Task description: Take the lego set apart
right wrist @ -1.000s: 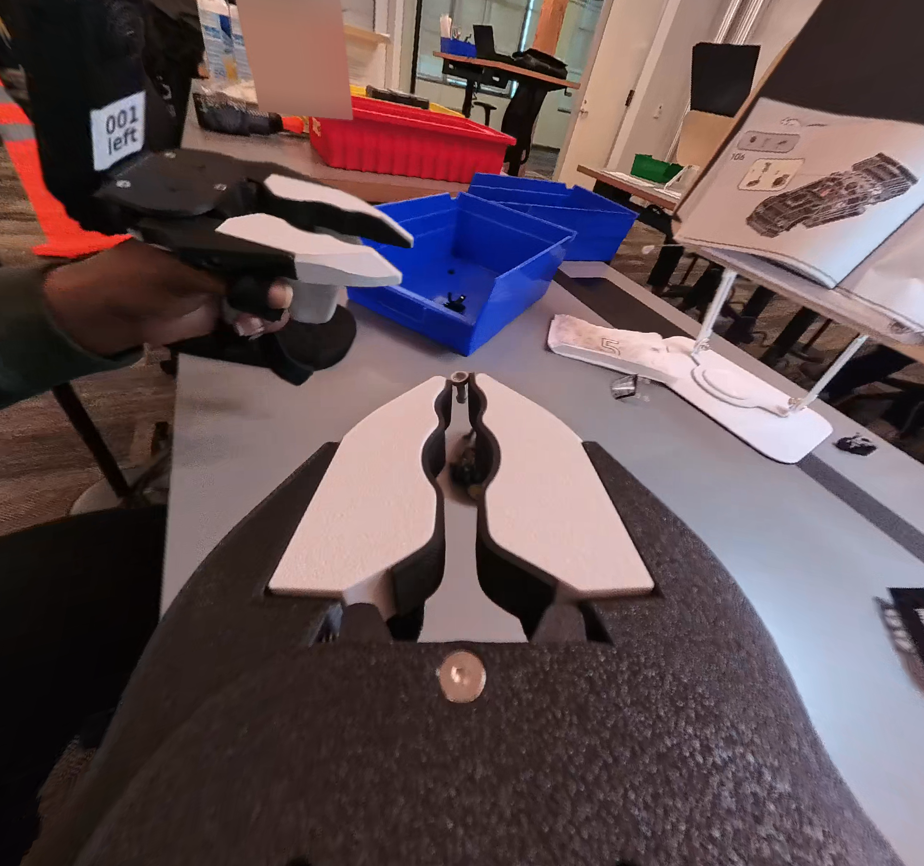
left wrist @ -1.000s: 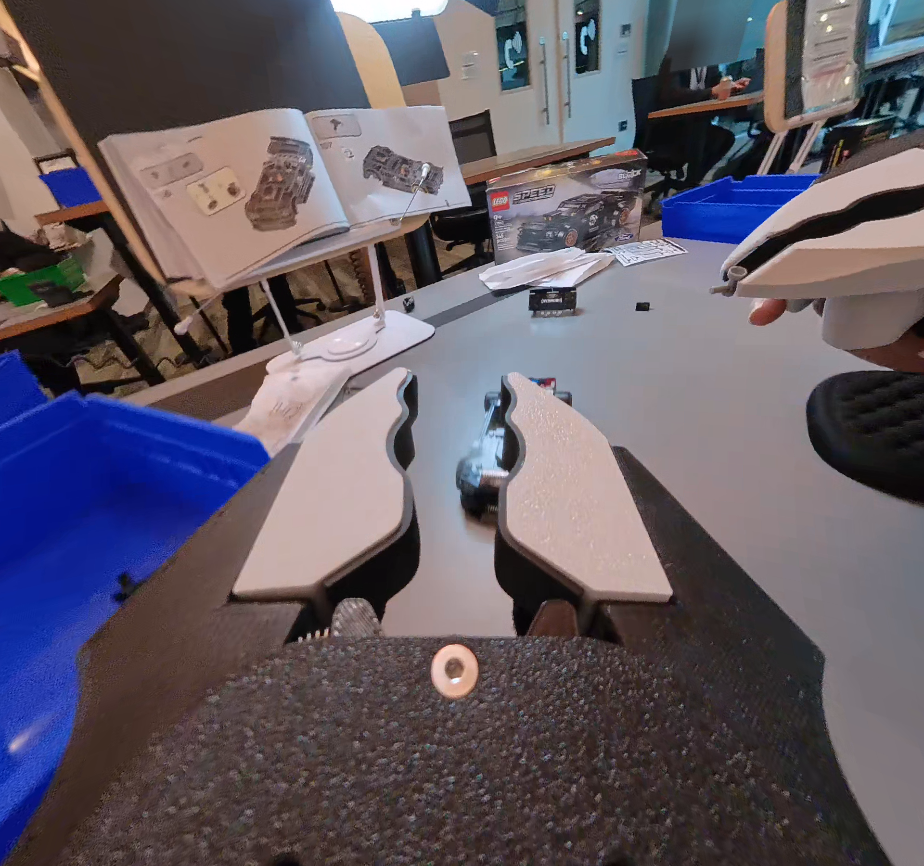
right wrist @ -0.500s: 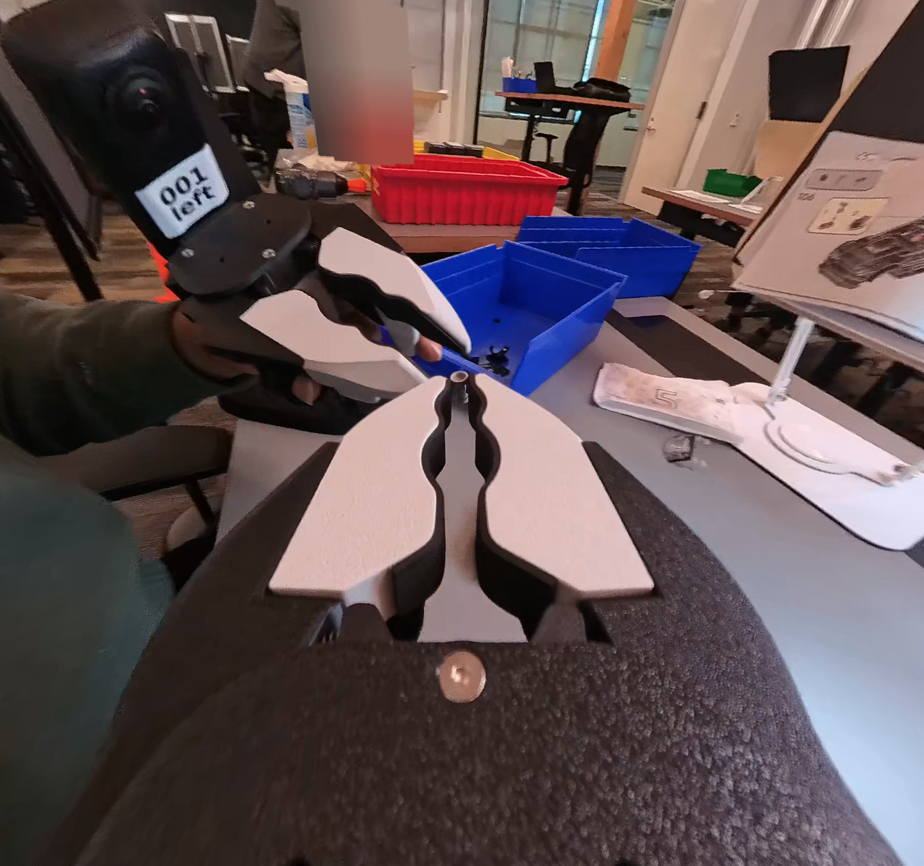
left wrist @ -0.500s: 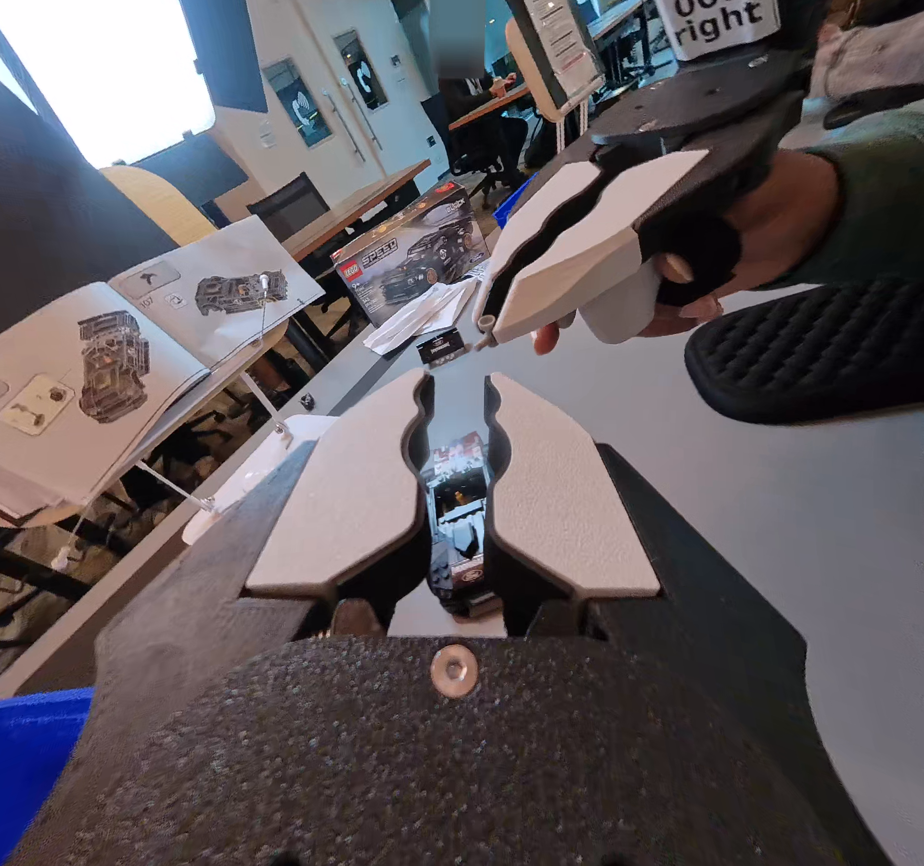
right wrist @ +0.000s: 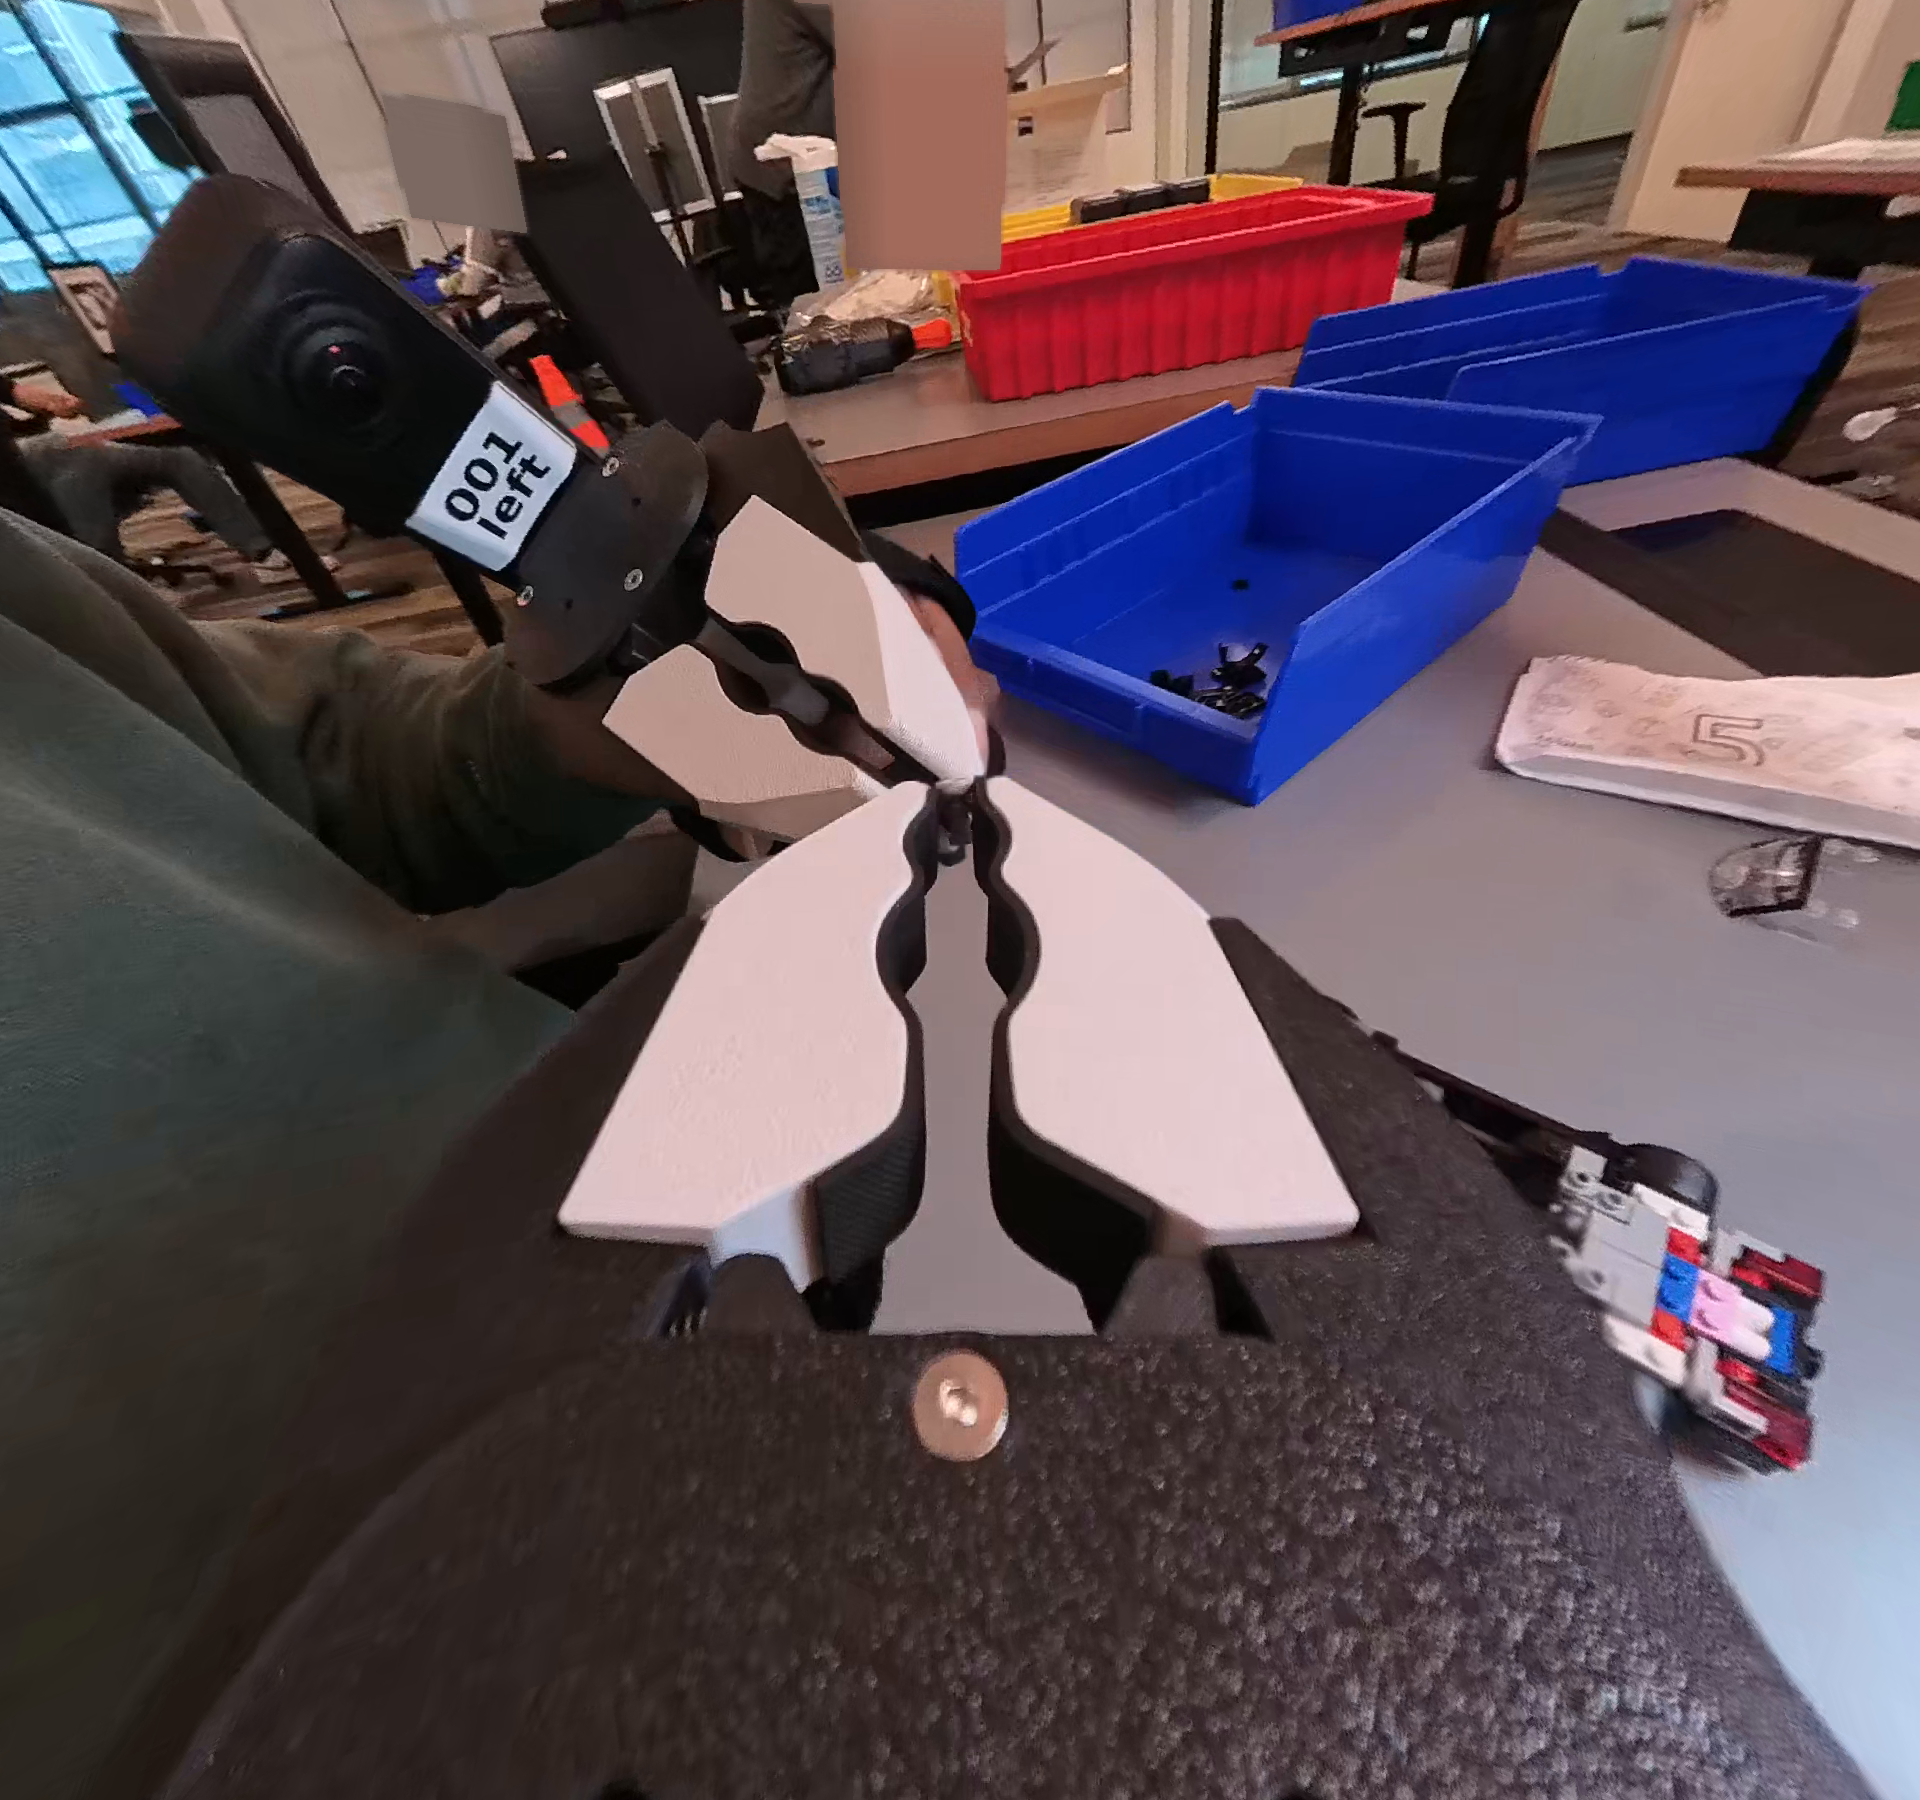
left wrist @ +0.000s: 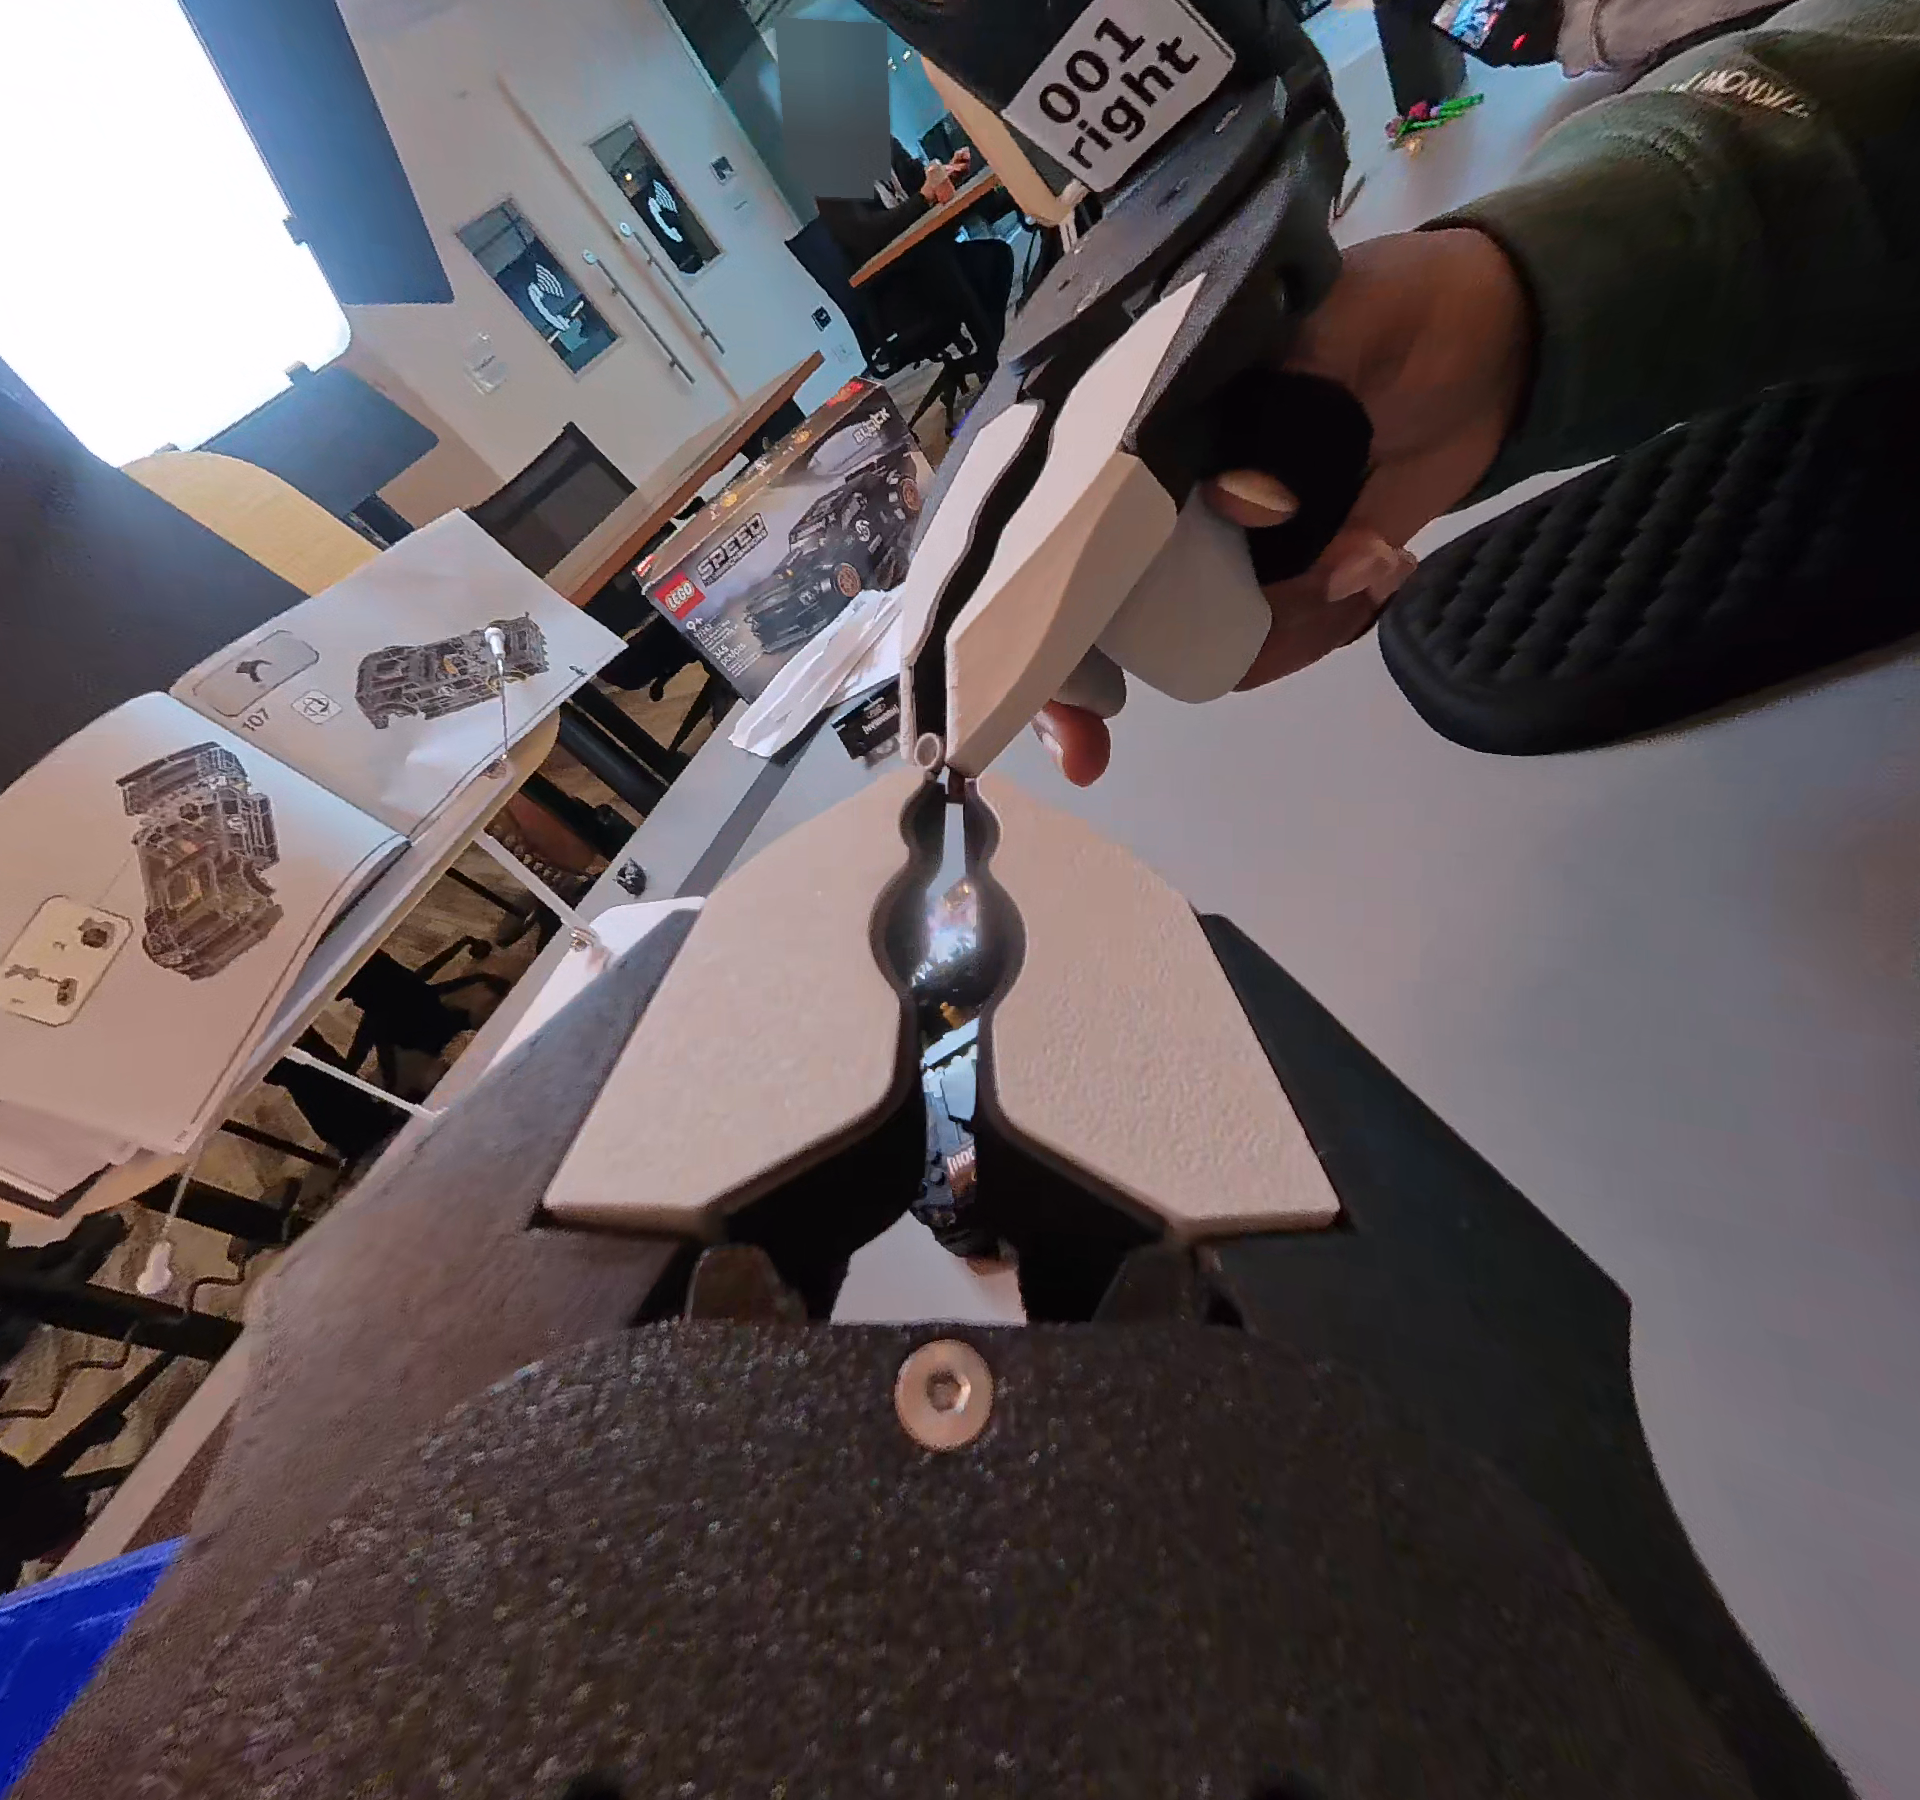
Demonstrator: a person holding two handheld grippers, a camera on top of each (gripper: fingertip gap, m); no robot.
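Observation:
My right gripper [right wrist: 954, 800] is shut on a small lego piece: a grey tube [left wrist: 925, 745] at its tips and a dark part [right wrist: 948, 841] between its fingers. My left gripper [left wrist: 945, 794] meets it tip to tip above the grey table [left wrist: 1455, 971], and its fingers are shut on the dark end of that same small piece. The left gripper also shows in the right wrist view [right wrist: 961, 768], and the right gripper in the left wrist view [left wrist: 935, 748]. The lego car [right wrist: 1704, 1303] lies on the table under the grippers, and it shows through the left fingers' gap [left wrist: 951, 1127].
A blue bin [right wrist: 1143, 711] with a few loose black pieces [right wrist: 1216, 680] stands to the left. A numbered paper bag [right wrist: 1714, 753] and a clear piece [right wrist: 1766, 872] lie by it. The instruction booklet [left wrist: 260, 763] on its stand and the lego box [left wrist: 800, 545] are at the far edge. Less than 4 cm separates the two grippers' tips. My right tips are roughly 20 cm from the lego car [right wrist: 1704, 1303].
My left gripper came up from beside the car to the right gripper's tips and closed on the small piece's end. The right gripper kept its grip throughout.

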